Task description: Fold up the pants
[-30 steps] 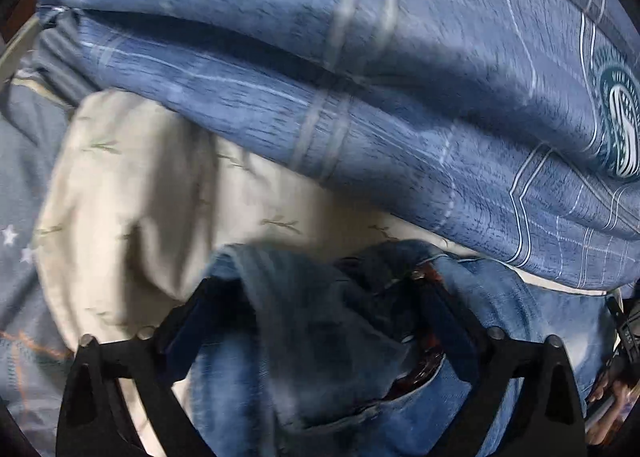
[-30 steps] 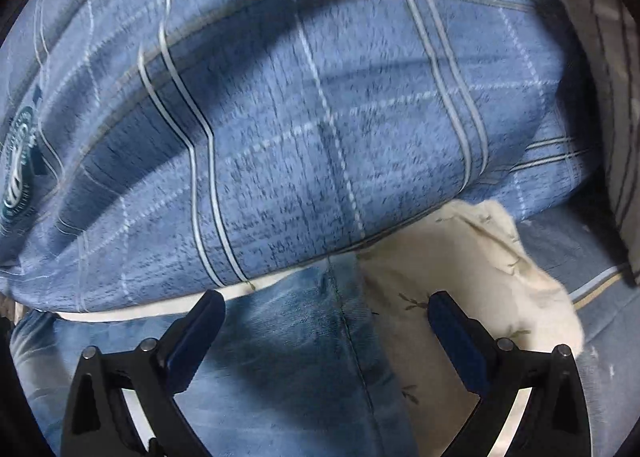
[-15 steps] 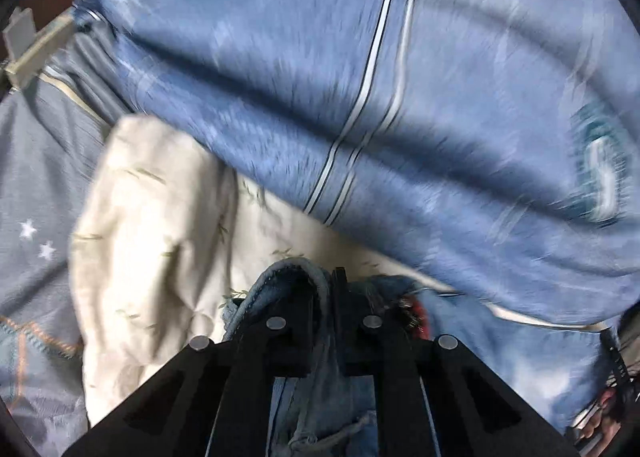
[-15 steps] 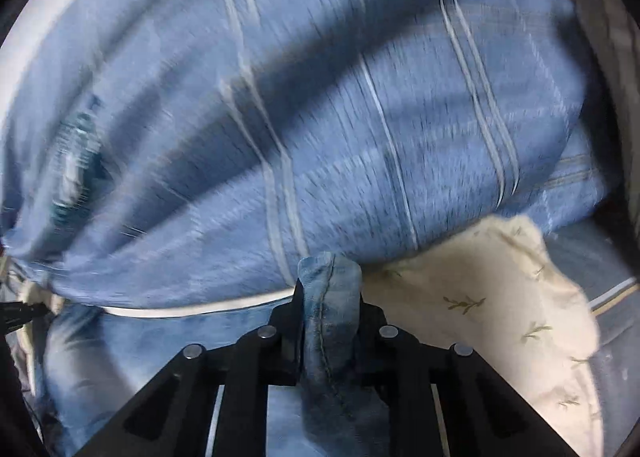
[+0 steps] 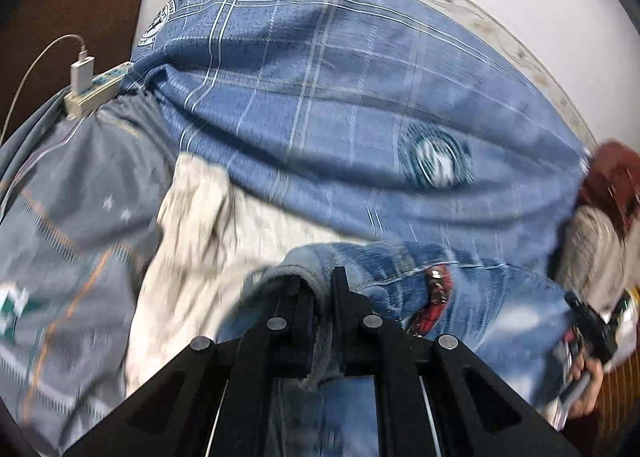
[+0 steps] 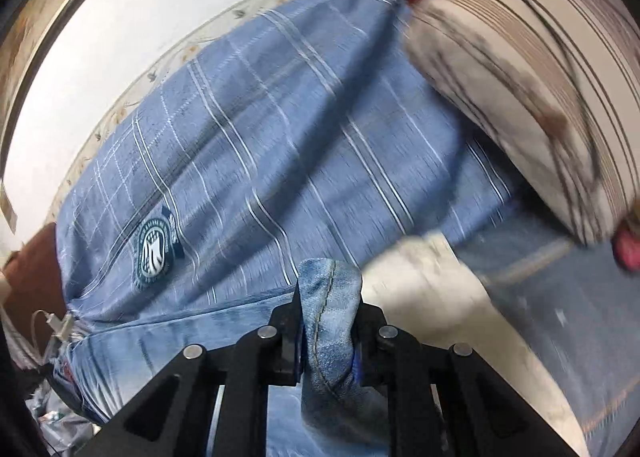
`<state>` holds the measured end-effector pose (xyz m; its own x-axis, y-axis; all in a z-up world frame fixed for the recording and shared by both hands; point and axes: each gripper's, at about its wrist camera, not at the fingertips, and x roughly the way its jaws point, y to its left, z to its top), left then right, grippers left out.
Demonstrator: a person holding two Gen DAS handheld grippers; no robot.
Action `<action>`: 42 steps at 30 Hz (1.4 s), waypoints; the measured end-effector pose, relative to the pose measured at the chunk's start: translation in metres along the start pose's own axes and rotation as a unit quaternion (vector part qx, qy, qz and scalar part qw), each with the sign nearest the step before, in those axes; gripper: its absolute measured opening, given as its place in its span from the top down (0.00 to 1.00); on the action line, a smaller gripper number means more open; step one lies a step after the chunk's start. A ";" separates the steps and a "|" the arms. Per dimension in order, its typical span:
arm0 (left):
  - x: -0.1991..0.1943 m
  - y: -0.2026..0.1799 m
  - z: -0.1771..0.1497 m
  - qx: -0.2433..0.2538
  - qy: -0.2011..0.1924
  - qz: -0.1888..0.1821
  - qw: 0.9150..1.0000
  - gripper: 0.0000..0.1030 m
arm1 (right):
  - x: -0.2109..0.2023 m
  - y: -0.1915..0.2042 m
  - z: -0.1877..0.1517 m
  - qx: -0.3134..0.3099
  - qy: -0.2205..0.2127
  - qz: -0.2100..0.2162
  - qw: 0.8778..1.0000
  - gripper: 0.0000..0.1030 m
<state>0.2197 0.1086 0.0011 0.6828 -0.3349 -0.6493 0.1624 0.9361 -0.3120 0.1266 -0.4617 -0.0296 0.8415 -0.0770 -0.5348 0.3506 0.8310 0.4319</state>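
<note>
The pants are light blue jeans lying on a bed, with a red patterned lining showing at the waistband. My left gripper is shut on a bunched fold of denim at the waistband end. My right gripper is shut on a seamed edge of the jeans, which sticks up between its jaws. In the right wrist view the rest of the jeans stretches away to the left. Both grippers hold the denim lifted off the bed.
A large blue plaid pillow lies just behind the jeans, also in the right wrist view. Cream cloth and a grey patterned sheet lie beneath. A power strip with charger sits at the left. A striped pillow is at the right.
Both grippers were open a second ago and have closed on the jeans. They have since lifted and pulled back, so more of the pillow and the wall shows.
</note>
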 end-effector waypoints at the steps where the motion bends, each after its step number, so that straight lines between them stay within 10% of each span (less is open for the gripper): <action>1: -0.008 -0.001 -0.014 0.005 0.002 -0.005 1.000 0.92 | -0.007 -0.008 -0.007 0.000 0.002 0.004 1.000 0.83; 14: -0.025 0.000 -0.133 0.062 0.141 0.050 0.987 0.88 | -0.094 -0.061 -0.090 0.000 0.095 0.002 0.995 0.79; 17: -0.026 0.002 -0.149 0.081 0.180 0.075 0.978 0.81 | -0.105 -0.080 -0.105 -0.004 0.123 -0.037 0.992 0.64; 21: -0.049 0.009 -0.157 0.100 0.187 0.087 0.973 0.81 | -0.134 -0.104 -0.109 0.014 0.097 -0.031 0.995 0.62; 25: -0.077 0.011 -0.145 0.098 0.152 0.083 0.980 0.81 | -0.156 -0.120 -0.093 0.074 0.038 0.002 0.997 0.36; 34: -0.046 -0.070 -0.113 0.112 0.079 -0.003 0.991 0.64 | -0.100 -0.065 -0.060 0.054 0.056 0.007 0.997 0.36; 42: 0.046 -0.114 -0.158 0.171 0.162 -0.016 0.972 0.64 | -0.036 -0.036 -0.050 -0.004 0.090 -0.047 0.995 0.36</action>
<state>0.1202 -0.0304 -0.1026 0.4216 -0.3297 -0.8447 0.4456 0.8867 -0.1237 0.0629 -0.4607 -0.0622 0.7167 -0.0556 -0.6951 0.4212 0.8290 0.3679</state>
